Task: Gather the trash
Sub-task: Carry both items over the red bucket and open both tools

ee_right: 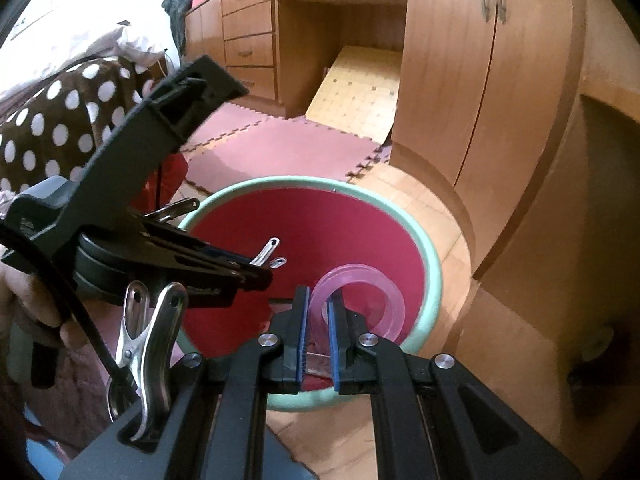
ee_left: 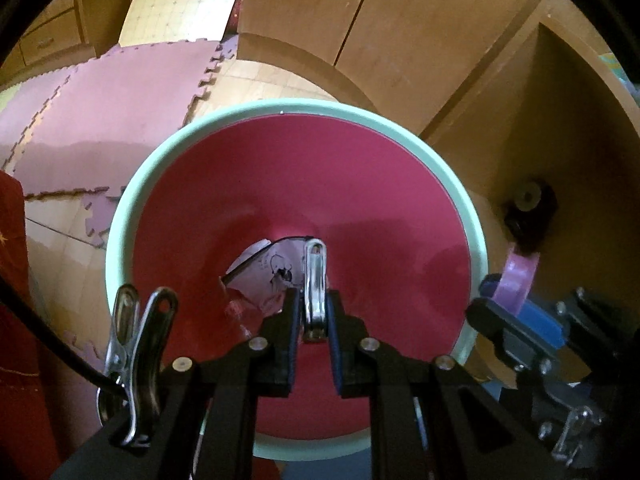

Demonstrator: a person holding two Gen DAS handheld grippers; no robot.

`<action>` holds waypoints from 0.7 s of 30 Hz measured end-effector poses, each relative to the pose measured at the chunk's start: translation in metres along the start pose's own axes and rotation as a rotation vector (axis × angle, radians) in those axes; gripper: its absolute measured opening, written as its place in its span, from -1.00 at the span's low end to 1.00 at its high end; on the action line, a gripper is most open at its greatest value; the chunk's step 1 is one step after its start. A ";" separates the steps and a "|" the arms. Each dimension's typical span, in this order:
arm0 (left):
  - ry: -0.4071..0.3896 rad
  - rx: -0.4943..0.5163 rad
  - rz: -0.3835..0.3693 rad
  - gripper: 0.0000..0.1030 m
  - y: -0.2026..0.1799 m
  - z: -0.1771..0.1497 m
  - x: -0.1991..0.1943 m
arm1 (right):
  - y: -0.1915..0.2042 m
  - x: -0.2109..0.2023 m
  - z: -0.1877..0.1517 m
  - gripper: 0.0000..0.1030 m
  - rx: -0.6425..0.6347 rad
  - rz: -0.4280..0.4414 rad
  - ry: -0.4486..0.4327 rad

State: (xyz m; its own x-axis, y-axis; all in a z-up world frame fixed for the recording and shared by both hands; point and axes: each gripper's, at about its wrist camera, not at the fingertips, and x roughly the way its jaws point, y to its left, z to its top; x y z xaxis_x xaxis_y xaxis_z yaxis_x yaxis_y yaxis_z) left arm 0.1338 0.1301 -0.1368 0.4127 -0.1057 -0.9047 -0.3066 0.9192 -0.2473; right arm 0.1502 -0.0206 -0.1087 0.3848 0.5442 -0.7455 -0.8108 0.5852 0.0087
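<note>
Trash bin [ee_left: 132, 200], red inside with a pale green rim, stands on the wood floor [ee_right: 440, 208] beside the cabinets [ee_right: 500, 100]. Left tongs [ee_left: 316, 304] clamped on a metal clip [ee_left: 315, 280] above the bin mouth. Right tongs [ee_right: 318, 312] clamped on a pink tape ring [ee_right: 384, 292], also over the bin. Left view only: crumpled paper [ee_left: 264, 276] at the bin bottom. Right view only: a hand [ee_right: 24, 300] gripping the left tool, polka-dot fabric [ee_right: 52, 120], drawers [ee_right: 248, 40].
</note>
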 end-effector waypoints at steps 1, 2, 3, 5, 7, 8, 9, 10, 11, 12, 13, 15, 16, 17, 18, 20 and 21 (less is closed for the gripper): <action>0.004 0.003 -0.006 -0.75 0.001 0.003 0.003 | -0.001 0.004 0.001 -0.82 0.006 0.005 0.008; 0.006 0.007 -0.009 -0.73 0.001 0.003 0.003 | -0.002 0.007 0.002 -0.82 0.015 0.014 0.016; 0.007 0.011 -0.011 -0.72 0.001 0.003 0.003 | -0.003 0.009 0.003 -0.82 0.020 0.021 0.022; 0.003 0.007 -0.015 -0.68 0.001 0.005 0.000 | -0.003 0.012 0.004 -0.81 0.029 0.031 0.033; 0.002 0.000 -0.019 -0.63 0.001 0.006 -0.001 | -0.003 0.014 0.005 -0.78 0.034 0.037 0.040; 0.001 -0.003 -0.023 -0.58 0.002 0.007 -0.002 | -0.004 0.015 0.006 -0.75 0.039 0.039 0.046; 0.001 -0.008 -0.027 -0.54 0.002 0.007 -0.003 | -0.006 0.015 0.006 -0.73 0.046 0.043 0.050; 0.000 -0.011 -0.028 -0.53 0.002 0.007 -0.004 | -0.007 0.015 0.007 -0.68 0.054 0.045 0.054; 0.000 -0.012 -0.028 -0.51 0.003 0.008 -0.005 | -0.009 0.015 0.008 -0.62 0.063 0.051 0.063; 0.001 -0.013 -0.027 -0.49 0.004 0.008 -0.006 | -0.011 0.015 0.008 -0.58 0.070 0.058 0.071; 0.001 -0.016 -0.026 -0.49 0.004 0.008 -0.007 | -0.012 0.016 0.009 -0.51 0.080 0.068 0.079; 0.001 -0.021 -0.024 -0.49 0.006 0.007 -0.010 | -0.015 0.016 0.010 -0.37 0.099 0.084 0.093; -0.002 -0.024 -0.025 -0.49 0.006 0.007 -0.012 | -0.016 0.015 0.011 -0.35 0.109 0.089 0.096; -0.005 -0.025 -0.025 -0.49 0.007 0.007 -0.013 | -0.017 0.015 0.011 -0.34 0.117 0.095 0.101; -0.007 -0.025 -0.025 -0.49 0.007 0.007 -0.015 | -0.017 0.014 0.012 -0.34 0.123 0.094 0.102; -0.008 -0.023 -0.026 -0.49 0.007 0.007 -0.017 | -0.016 0.010 0.015 -0.34 0.123 0.089 0.100; -0.009 -0.021 -0.029 -0.49 0.006 0.007 -0.019 | -0.015 0.008 0.016 -0.34 0.119 0.086 0.097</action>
State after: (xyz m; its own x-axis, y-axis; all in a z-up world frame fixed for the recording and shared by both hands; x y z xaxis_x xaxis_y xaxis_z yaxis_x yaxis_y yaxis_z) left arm 0.1297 0.1400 -0.1183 0.4293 -0.1285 -0.8940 -0.3126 0.9075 -0.2806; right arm 0.1724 -0.0156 -0.1040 0.2674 0.5377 -0.7996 -0.7789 0.6092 0.1492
